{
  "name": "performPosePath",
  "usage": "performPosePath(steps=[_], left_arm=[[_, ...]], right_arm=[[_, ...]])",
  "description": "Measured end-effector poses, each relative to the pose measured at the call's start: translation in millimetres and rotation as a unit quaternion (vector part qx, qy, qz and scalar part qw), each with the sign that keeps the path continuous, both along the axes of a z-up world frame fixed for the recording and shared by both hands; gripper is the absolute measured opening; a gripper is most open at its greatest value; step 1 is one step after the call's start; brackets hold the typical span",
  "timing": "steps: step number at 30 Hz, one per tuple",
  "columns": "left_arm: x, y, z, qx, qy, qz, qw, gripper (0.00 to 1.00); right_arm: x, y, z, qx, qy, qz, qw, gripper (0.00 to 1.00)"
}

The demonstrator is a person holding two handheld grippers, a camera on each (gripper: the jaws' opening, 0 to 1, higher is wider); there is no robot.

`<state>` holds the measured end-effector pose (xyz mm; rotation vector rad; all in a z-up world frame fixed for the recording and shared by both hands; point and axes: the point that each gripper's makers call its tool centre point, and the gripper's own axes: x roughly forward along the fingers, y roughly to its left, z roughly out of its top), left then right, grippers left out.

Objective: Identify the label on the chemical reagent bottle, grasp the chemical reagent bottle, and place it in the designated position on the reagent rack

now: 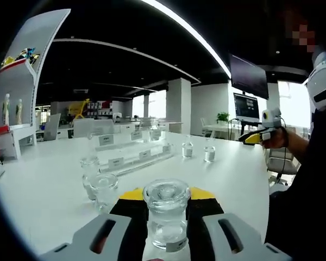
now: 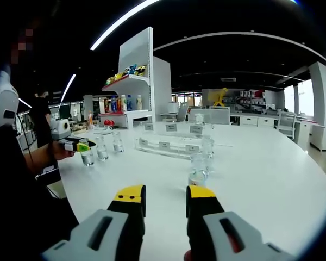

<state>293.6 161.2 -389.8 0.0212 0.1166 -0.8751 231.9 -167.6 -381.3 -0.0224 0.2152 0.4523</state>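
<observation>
While gripped in the left claw [image 1: 165,209], a clear glass-stoppered reagent bottle [image 1: 166,215]; right claw [image 2: 164,197] open.

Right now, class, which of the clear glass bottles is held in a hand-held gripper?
The stoppered bottle between the left hand-held gripper's yellow-tipped jaws; the other bottles stand free on the white table.

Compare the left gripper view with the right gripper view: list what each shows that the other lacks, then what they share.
Left gripper view: a clear stoppered reagent bottle held between the left tongs, and a wall monitor.
Right gripper view: the right tongs open with nothing between them, and a white shelf unit of colourful bottles.
Both: the white table, the clear labelled reagent rack, and other small clear bottles standing around it.
</observation>
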Motion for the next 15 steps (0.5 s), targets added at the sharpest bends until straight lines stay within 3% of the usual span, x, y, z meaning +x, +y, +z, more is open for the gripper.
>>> performPosePath(steps=[15], left_arm=[[4.7,-24,24.8,-0.02,0.001,-0.017,0.9997,0.27]], right_arm=[[-5,-8,1.2,0.008,-0.006,-0.006,0.9999,0.29]])
